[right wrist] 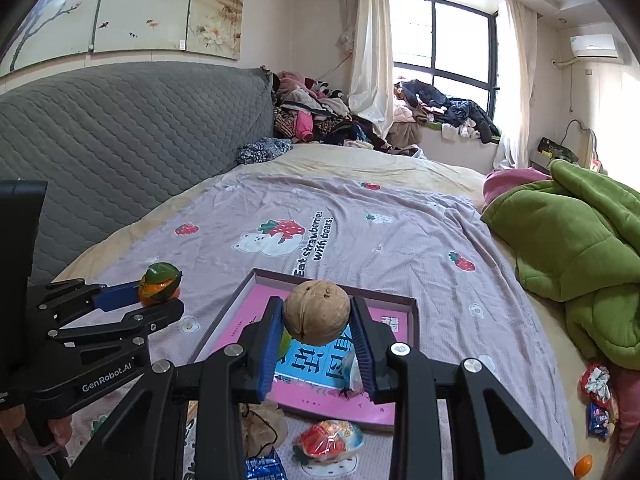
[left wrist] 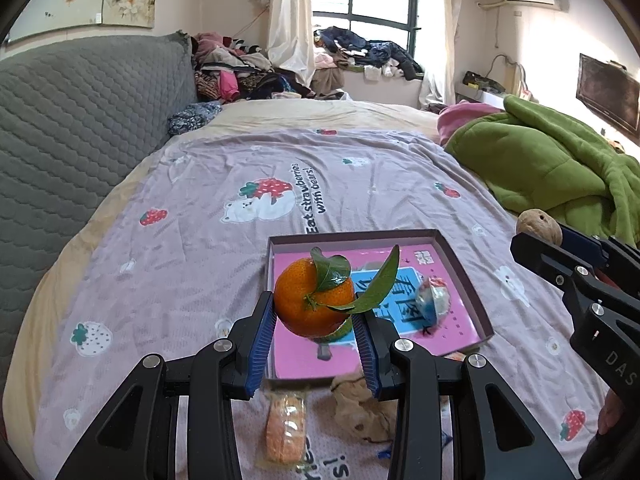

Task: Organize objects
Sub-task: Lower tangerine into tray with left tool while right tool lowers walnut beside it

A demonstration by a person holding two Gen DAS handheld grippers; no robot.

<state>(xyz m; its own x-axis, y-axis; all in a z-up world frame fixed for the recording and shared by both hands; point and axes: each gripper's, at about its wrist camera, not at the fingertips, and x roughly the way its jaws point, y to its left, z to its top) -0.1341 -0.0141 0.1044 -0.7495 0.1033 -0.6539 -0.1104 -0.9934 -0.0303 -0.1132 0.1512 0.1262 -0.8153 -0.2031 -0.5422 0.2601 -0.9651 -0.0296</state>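
Nearby, crumpled paper before tray.

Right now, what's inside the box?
A pink book lines the box, with a wrapped candy on it. The tangerine and left fingers hide its near part.

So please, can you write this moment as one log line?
left gripper: shut on tangerine | right gripper: shut on walnut | both above box

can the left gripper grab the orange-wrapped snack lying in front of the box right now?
Probably not yet: the left gripper is shut on the tangerine, held above the box. The orange-wrapped snack lies uncovered just below it, so the path looks free once it unloads.
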